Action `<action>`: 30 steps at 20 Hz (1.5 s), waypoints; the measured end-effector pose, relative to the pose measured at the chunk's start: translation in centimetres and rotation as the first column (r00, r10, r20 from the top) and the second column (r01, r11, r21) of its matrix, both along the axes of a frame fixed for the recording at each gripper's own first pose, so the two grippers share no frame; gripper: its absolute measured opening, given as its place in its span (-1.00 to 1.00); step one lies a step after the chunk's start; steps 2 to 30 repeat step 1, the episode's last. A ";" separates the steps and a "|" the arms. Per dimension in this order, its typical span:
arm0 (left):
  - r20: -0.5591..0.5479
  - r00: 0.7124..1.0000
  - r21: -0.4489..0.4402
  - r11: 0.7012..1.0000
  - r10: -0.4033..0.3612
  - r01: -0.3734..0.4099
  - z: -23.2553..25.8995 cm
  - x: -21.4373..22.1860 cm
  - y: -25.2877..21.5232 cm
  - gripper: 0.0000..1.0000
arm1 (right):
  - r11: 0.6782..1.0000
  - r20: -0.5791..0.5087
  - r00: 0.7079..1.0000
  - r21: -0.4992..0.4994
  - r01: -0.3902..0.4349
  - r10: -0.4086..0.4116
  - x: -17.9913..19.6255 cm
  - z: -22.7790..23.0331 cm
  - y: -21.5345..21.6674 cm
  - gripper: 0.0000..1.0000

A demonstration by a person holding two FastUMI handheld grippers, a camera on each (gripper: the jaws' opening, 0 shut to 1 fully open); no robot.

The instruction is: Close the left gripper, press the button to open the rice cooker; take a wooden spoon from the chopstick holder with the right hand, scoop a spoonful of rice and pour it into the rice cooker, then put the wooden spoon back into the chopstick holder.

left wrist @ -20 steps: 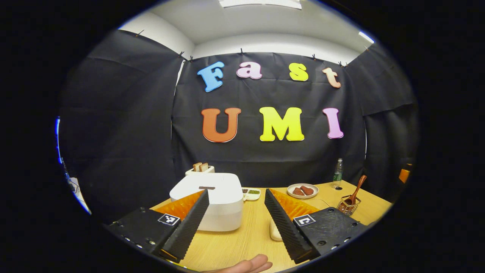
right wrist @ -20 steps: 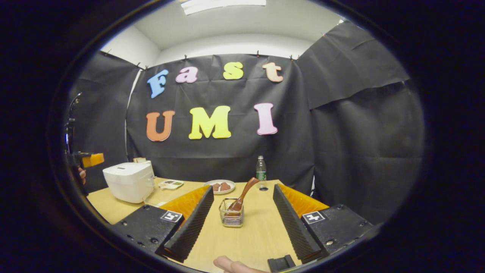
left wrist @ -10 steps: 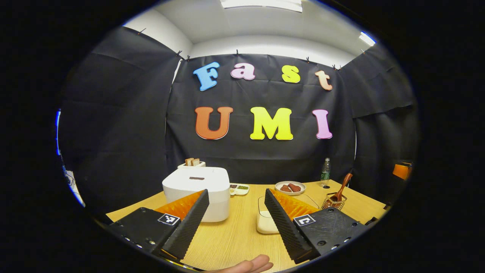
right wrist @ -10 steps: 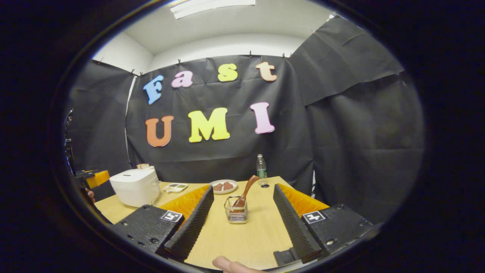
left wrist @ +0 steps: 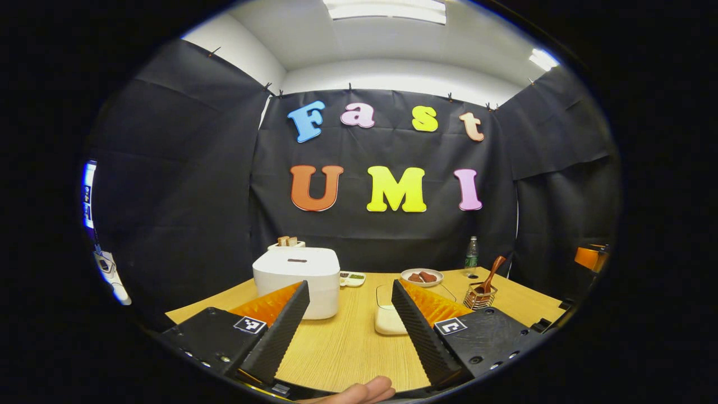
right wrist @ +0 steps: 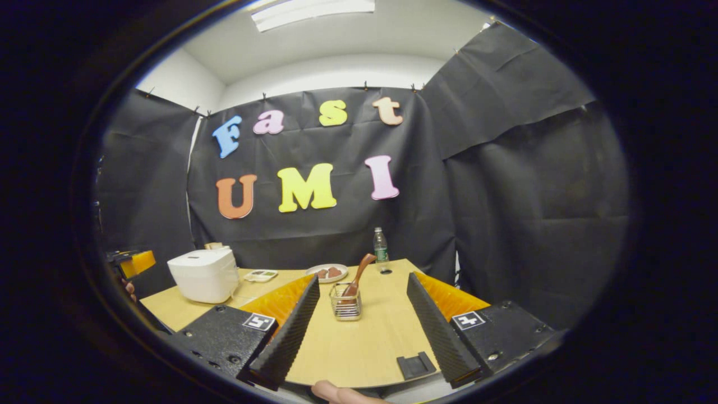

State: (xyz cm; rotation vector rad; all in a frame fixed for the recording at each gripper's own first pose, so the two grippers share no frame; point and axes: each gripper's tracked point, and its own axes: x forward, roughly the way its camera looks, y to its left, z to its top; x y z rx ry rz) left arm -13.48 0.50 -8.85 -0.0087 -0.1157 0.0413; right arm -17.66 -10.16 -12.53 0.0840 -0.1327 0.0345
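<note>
wooden table (left wrist: pixel 342 348) inside black-draped booth, rice cooker (left wrist: pixel 297 278) shut.

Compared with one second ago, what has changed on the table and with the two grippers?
Both grippers drew back: the rice cooker and chopstick holder look farther off. Nothing was gripped or released. The left gripper and right gripper stay open, the cooker shut, the wooden spoon in its holder.

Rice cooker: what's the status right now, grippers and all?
Left gripper open, empty. Right gripper open, empty. Rice cooker lid down; wooden spoon in chopstick holder. Rice container beside cooker, path clear.
</note>
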 end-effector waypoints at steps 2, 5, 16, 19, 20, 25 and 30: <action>0.002 1.000 0.003 1.000 -0.004 0.004 0.0 -0.1 -0.2 0.87 | 1.000 0.013 1.000 -0.008 0.004 -0.004 0.1 0.4 -0.1 1.00; 0.002 1.000 0.003 1.000 -0.004 0.004 0.0 -0.1 -0.2 0.87 | 1.000 0.013 1.000 -0.008 0.004 -0.004 0.1 0.4 -0.1 1.00; 0.002 1.000 0.003 1.000 -0.004 0.004 0.0 -0.1 -0.2 0.87 | 1.000 0.013 1.000 -0.008 0.004 -0.004 0.1 0.4 -0.1 1.00; 0.002 1.000 0.003 1.000 -0.004 0.004 0.0 -0.1 -0.2 0.87 | 1.000 0.013 1.000 -0.008 0.004 -0.004 0.1 0.4 -0.1 1.00; 0.002 1.000 0.003 1.000 -0.004 0.004 0.0 -0.1 -0.2 0.87 | 1.000 0.013 1.000 -0.008 0.004 -0.004 0.1 0.4 -0.1 1.00; 0.002 1.000 0.003 1.000 -0.004 0.004 0.0 -0.1 -0.2 0.87 | 1.000 0.013 1.000 -0.008 0.004 -0.004 0.1 0.4 -0.1 1.00; 0.002 1.000 0.003 1.000 -0.004 0.004 0.0 -0.1 -0.2 0.87 | 1.000 0.013 1.000 -0.008 0.004 -0.004 0.1 0.4 -0.1 1.00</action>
